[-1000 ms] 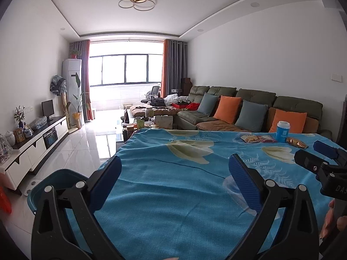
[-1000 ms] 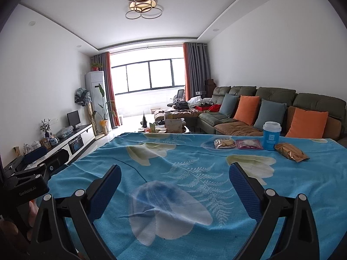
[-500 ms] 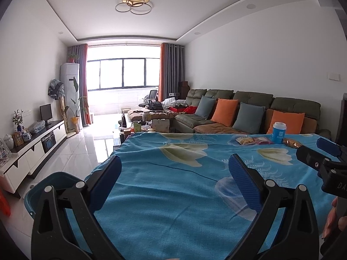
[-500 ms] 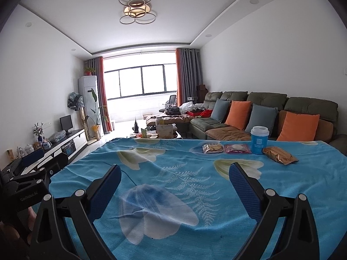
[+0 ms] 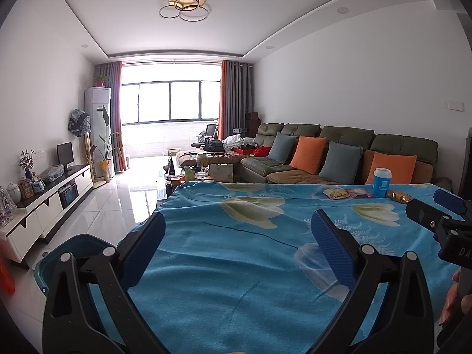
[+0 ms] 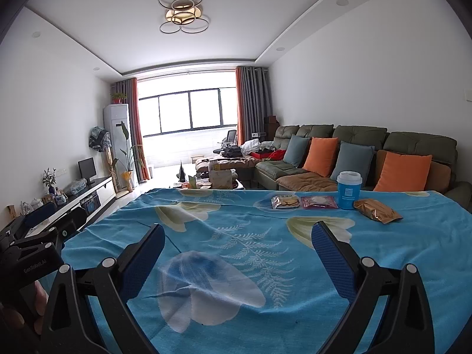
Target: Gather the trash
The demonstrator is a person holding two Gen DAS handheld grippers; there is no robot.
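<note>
Blue floral cloth [image 6: 236, 236] covers the table. Both claws, left [image 5: 239, 230] and right [image 6: 237, 240], hover wide open, holding nothing. Far across it lie three wrappers [image 6: 318, 202] beside a cup [image 6: 349, 190]; a bin [image 5: 67, 250] sits left.

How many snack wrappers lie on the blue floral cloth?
3, in a row at the far edge: a yellowish packet leftmost, a pink packet beside it, and a gold packet right of the blue cup. None appears hidden.
</note>
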